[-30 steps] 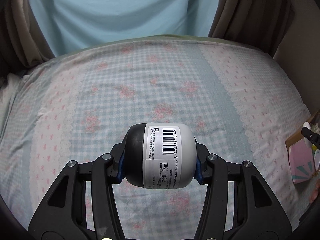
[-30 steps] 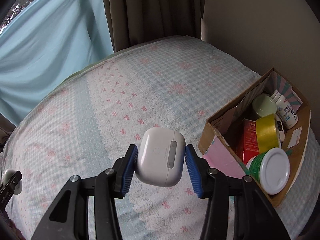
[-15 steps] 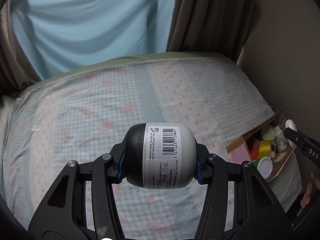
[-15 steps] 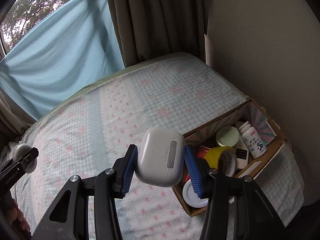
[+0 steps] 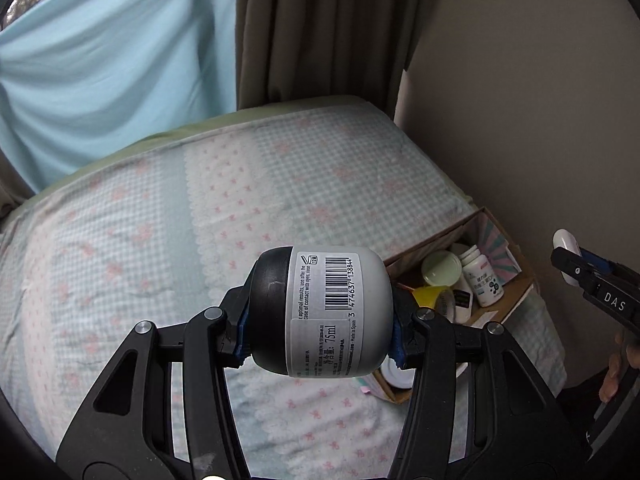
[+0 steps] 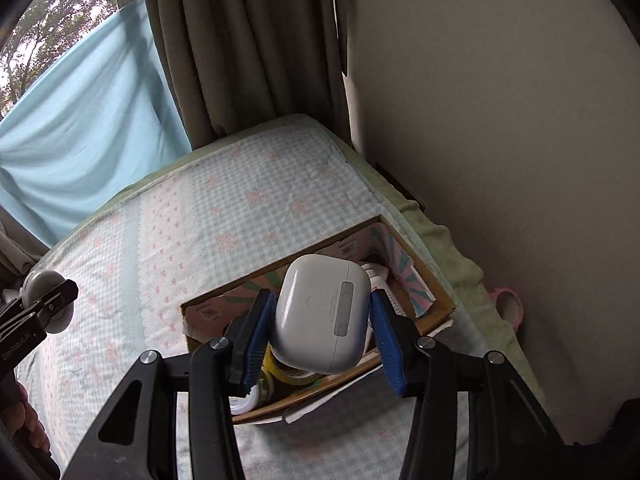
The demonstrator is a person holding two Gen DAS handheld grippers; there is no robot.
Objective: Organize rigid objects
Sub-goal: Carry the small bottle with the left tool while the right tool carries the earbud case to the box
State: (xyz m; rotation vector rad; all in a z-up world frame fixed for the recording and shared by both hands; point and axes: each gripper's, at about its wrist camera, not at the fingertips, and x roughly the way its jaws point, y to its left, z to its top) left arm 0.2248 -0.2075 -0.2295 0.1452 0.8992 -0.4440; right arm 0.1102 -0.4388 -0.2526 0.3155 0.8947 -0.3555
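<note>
My left gripper [image 5: 320, 322] is shut on a black and white 75 ml bottle [image 5: 320, 312], held sideways above the bed. My right gripper [image 6: 322, 318] holds a white earbuds case [image 6: 322, 314]; the pads stand a little apart from its sides, the case tilted over the cardboard box [image 6: 438, 300]. The box [image 5: 516, 276] lies at the bed's right edge and holds a pale green lid [image 5: 440, 274], a white pill bottle [image 5: 482, 278], yellow tape [image 5: 430, 294] and other items. The right gripper also shows in the left wrist view [image 5: 576, 264].
The bed [image 5: 240, 208] has a checked floral sheet. A beige wall [image 6: 500, 120] is close on the right, curtains [image 5: 320, 32] behind. A pink tape roll [image 6: 508, 306] lies between bed and wall. The left gripper shows at the left edge of the right wrist view [image 6: 48, 304].
Both grippers swung right toward the box. The right gripper now hovers over the box and its pads have spread slightly from the earbuds case, which has tilted.
</note>
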